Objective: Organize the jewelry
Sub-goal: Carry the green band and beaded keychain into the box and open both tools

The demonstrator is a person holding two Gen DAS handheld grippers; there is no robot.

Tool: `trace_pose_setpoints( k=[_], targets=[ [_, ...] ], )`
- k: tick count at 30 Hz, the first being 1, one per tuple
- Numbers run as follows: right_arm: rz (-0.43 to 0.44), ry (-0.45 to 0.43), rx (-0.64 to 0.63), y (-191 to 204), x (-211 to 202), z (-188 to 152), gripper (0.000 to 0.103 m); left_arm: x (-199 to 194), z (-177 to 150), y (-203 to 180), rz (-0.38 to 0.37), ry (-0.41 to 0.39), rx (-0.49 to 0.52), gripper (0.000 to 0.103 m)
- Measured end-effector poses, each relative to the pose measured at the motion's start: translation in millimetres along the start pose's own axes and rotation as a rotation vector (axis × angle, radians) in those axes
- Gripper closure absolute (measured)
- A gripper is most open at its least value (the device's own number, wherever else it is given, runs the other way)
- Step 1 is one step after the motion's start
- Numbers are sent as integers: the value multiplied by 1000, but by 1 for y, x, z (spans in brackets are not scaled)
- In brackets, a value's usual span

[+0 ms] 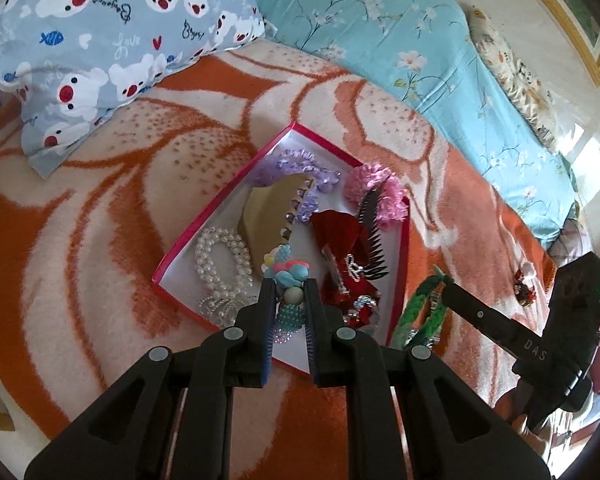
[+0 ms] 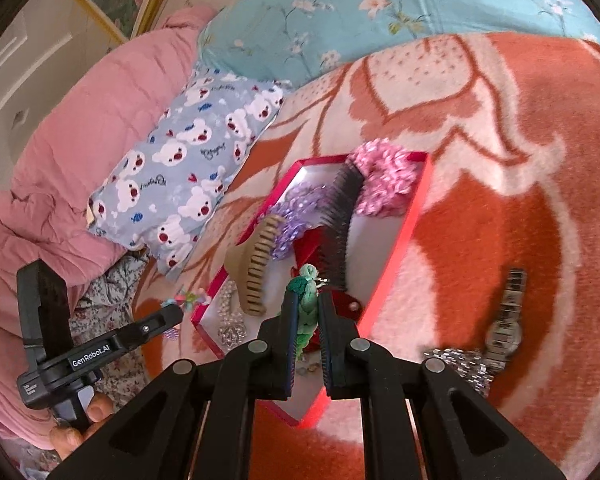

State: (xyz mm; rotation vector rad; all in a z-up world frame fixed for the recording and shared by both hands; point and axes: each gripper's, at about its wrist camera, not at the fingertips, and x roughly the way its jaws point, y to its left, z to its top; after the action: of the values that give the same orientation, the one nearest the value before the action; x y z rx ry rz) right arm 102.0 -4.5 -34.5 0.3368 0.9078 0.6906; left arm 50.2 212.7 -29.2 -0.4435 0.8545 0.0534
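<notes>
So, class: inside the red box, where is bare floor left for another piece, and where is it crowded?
Bare white floor shows at the red box far corner beyond the purple scrunchie, and at the near corner before the left hand-held gripper. The middle is crowded: tan claw clip, pearl bracelet, red bow, black comb.

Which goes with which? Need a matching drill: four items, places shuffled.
1. green braided piece
2. bead bracelet in pastel colours
3. wristwatch
4. black comb

A. on the blanket, outside the box
B. in the left gripper
C. inside the red box
D. in the right gripper

Pairs: 1-D, 2-B, 3-A, 4-C
</notes>
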Motion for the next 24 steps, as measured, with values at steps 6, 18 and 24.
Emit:
trace_pose_setpoints(
  k=[6,18,24],
  targets=[
    [3,67,-28,8,30,-5,94,22,-4,1,9,45,19,92],
    [-48,113,-60,2,51,-14,94,53,-17,1,27,120,37,92],
    [-51,118,-62,1,55,-14,93,56,-22,3,34,130,36,92]
  ],
)
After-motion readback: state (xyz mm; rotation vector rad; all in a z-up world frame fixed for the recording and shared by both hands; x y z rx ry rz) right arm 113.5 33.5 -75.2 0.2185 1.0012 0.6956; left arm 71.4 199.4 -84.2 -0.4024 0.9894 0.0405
